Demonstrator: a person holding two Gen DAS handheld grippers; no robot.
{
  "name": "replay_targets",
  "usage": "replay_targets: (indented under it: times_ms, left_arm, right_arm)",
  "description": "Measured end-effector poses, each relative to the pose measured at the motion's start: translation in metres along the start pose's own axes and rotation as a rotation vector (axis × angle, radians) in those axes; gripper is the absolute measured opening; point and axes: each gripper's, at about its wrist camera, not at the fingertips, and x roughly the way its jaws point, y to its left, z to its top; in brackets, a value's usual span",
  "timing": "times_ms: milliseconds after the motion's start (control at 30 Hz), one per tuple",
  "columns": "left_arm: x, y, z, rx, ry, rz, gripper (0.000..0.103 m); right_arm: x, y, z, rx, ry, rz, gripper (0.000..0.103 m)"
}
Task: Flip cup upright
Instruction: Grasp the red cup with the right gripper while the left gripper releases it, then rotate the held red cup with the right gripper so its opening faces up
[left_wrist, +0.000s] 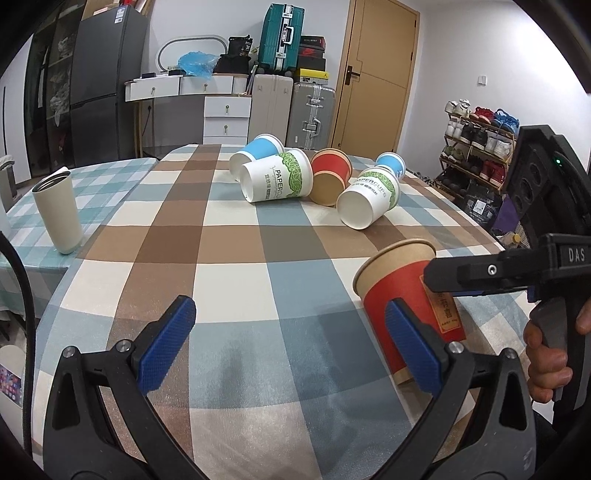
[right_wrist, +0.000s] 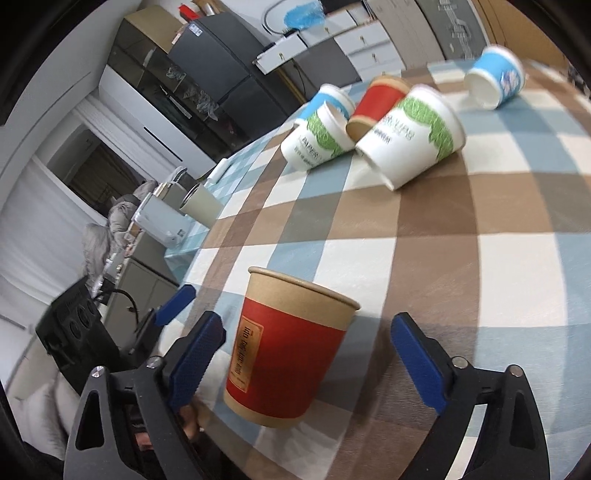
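Left wrist — "PAPERCUPS" cup toppled

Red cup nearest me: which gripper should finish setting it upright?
Right. The red cup sits between the right gripper's open fingers, rim up. The left gripper is open too, over bare tablecloth, with the cup beside its right finger.

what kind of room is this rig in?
Most likely a lived-in home room, not a lab: stacked hard-shell suitcases by a wooden door, an open rack of shoes, and a checked-cloth table carrying paper cups.
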Motion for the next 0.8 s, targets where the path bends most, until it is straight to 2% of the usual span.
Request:
replay_targets:
  times_ms: [133, 333, 533, 633, 800]
  left_arm:
    - [0.001, 0.000, 0.001, 0.000, 0.001, -0.002, 0.102]
    - [0.002, 0.000, 0.000, -0.006, 0.002, -0.002, 0.102]
    - [0.003, 0.000, -0.001, -0.007, 0.001, -0.003, 0.102]
    - [0.005, 0.001, -0.001, -0.007, 0.001, -0.001, 0.102]
    - [0.005, 0.002, -0.002, -0.009, -0.002, -0.001, 0.102]
  right_arm:
    - [0.006, -0.001, 0.004, 0.018, 0.023, 0.014, 0.091]
    - [0.012, -0.010, 0.009, 0.068, 0.061, 0.078, 0.070]
    - [0.005, -0.005, 0.008, 0.035, 0.028, 0.080, 0.067]
    - [-0.010, 0.004, 0.006, -0.032, -0.045, 0.030, 0.066]
    - [-0.032, 0.029, -0.006, -0.225, -0.230, -0.140, 0.067]
